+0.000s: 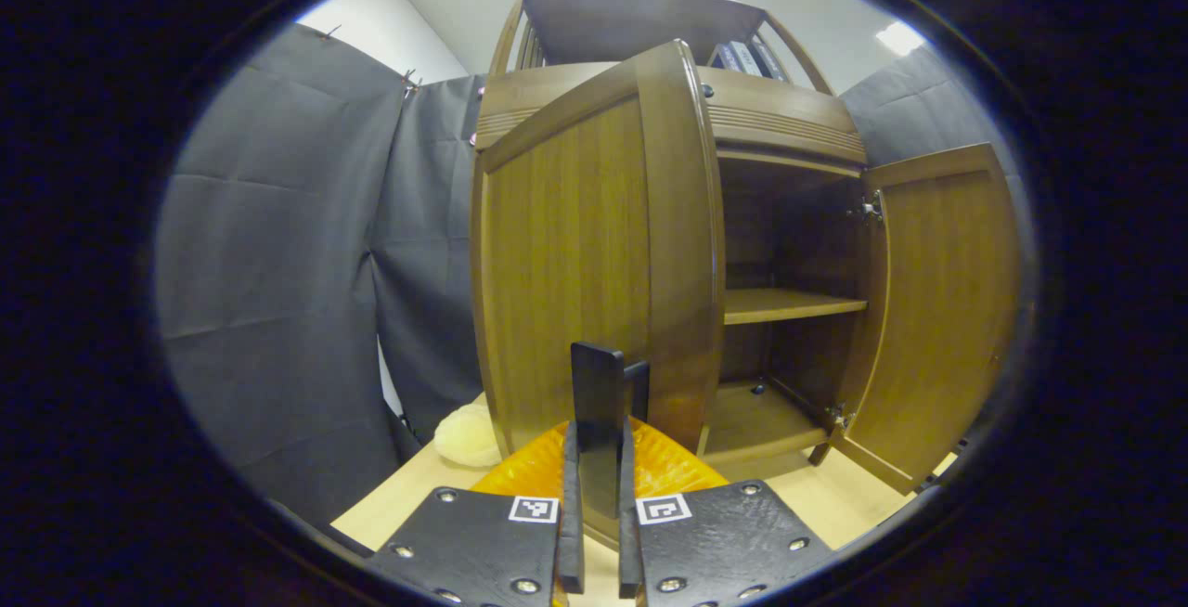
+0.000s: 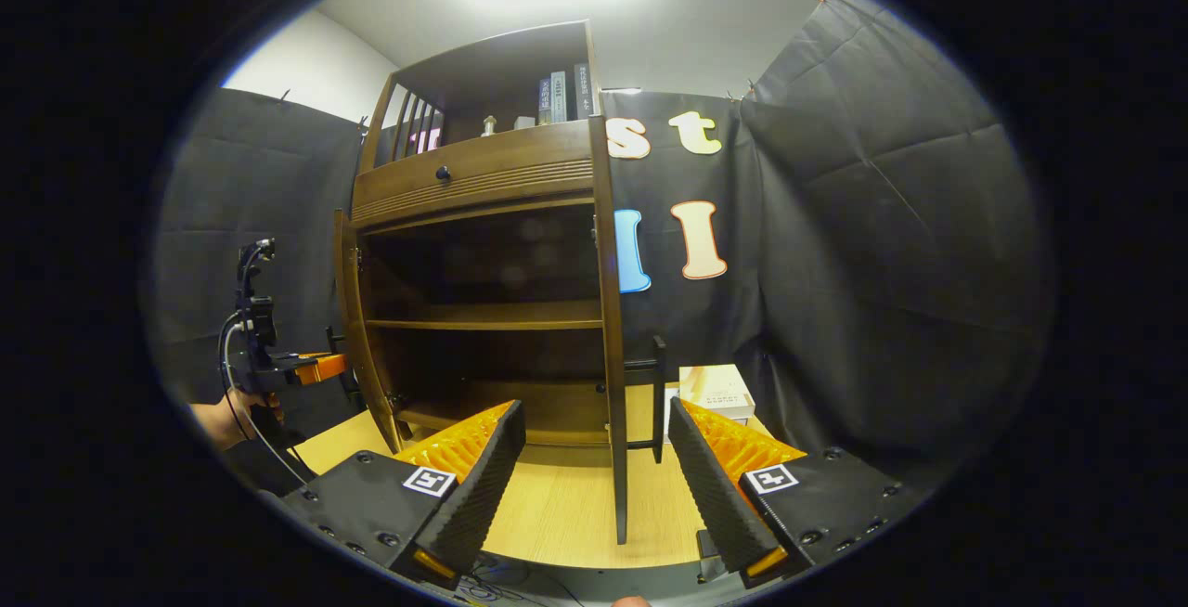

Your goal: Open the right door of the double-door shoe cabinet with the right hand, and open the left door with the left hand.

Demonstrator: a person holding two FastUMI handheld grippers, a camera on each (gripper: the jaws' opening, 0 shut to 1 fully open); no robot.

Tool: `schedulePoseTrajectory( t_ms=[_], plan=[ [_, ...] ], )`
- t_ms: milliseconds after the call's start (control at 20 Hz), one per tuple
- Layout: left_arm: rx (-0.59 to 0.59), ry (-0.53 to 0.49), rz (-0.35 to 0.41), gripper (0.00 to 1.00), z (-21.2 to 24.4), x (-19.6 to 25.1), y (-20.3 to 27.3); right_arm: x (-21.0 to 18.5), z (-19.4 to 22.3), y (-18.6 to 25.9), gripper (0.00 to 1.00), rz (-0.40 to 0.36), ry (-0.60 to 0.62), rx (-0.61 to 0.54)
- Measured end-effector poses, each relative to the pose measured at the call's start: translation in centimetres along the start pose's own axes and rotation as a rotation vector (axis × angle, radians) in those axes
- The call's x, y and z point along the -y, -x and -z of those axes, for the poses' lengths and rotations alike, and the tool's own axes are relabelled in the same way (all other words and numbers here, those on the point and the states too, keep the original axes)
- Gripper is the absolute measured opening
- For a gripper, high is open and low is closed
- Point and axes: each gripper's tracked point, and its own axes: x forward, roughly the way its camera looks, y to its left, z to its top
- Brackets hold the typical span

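Note:
The brown shoe cabinet (image 1: 780, 115) stands on a light table. Its left door (image 1: 575, 254) is swung partly out, and my left gripper (image 1: 599, 440) is shut on that door's black bar handle (image 1: 599, 384). The right door (image 1: 937, 310) stands wide open, showing a bare shelf (image 1: 789, 305). In the right gripper view the right door (image 2: 611, 329) is edge-on, its black handle (image 2: 656, 393) just beyond. My right gripper (image 2: 596, 412) is open and holds nothing; the door's edge lines up between its fingers. The left gripper (image 2: 278, 366), held by a hand (image 2: 218, 421), is at the left door (image 2: 348, 310).
A white box (image 2: 716, 391) lies on the table (image 2: 557, 505) right of the cabinet. A cream soft object (image 1: 467, 435) sits at the cabinet's left foot. Books (image 2: 559, 95) stand on the top shelf, above a drawer with a knob (image 2: 444, 174). Black cloth walls close in all round.

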Motion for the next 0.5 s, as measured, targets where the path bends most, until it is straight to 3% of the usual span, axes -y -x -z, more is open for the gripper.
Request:
schedulePoseTrajectory(
  t_ms=[250,500],
  plan=[
    [-0.009,-0.004,0.019,0.13,0.1,-0.3,-0.7,-2.9,0.5,0.0,0.92,-0.012,-0.013,-0.008],
    [-0.012,-0.001,0.042,0.19,0.3,-1.2,-0.9,-6.0,0.6,0.2,0.92,-0.02,-0.008,-0.011]
  ],
)
